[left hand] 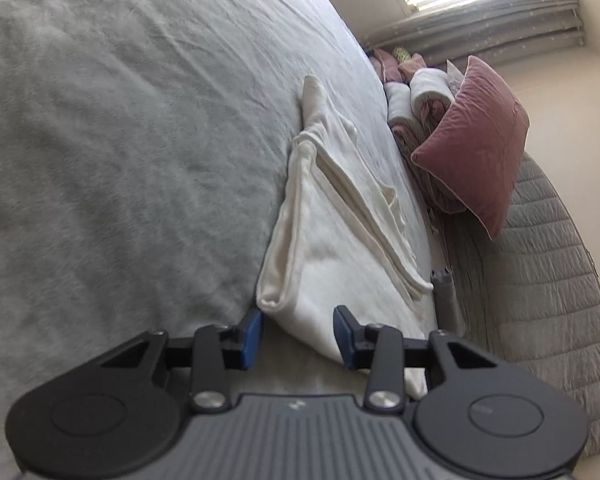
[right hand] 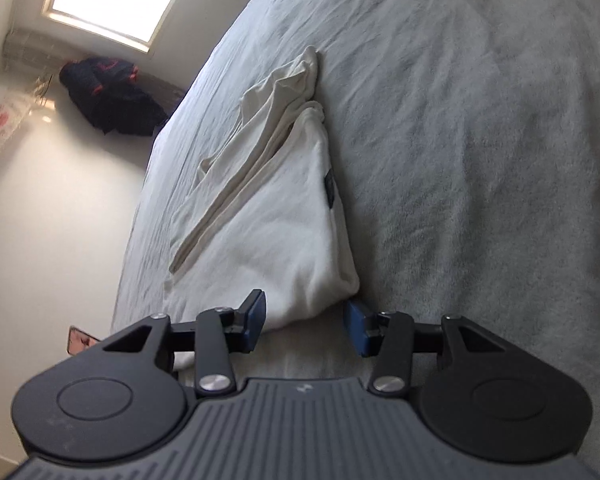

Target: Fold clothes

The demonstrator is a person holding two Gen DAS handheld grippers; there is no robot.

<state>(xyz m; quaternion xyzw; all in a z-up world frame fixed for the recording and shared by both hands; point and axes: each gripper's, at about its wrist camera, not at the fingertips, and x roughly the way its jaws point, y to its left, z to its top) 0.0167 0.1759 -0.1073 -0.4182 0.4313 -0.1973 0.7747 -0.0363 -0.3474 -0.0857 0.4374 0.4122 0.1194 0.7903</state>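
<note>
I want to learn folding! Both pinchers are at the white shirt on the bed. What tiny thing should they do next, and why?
Probably squeeze shut. The left gripper and the right gripper each have a near corner of the white shirt sitting between open blue pads, with gaps showing, so neither pinches it yet. Closing on both corners would likely let them lift that edge off the grey blanket and fold it over.

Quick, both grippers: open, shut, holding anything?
Left gripper: open, garment corner between its jaws, not clamped.
Right gripper: open, garment corner between its jaws, not clamped.
</note>
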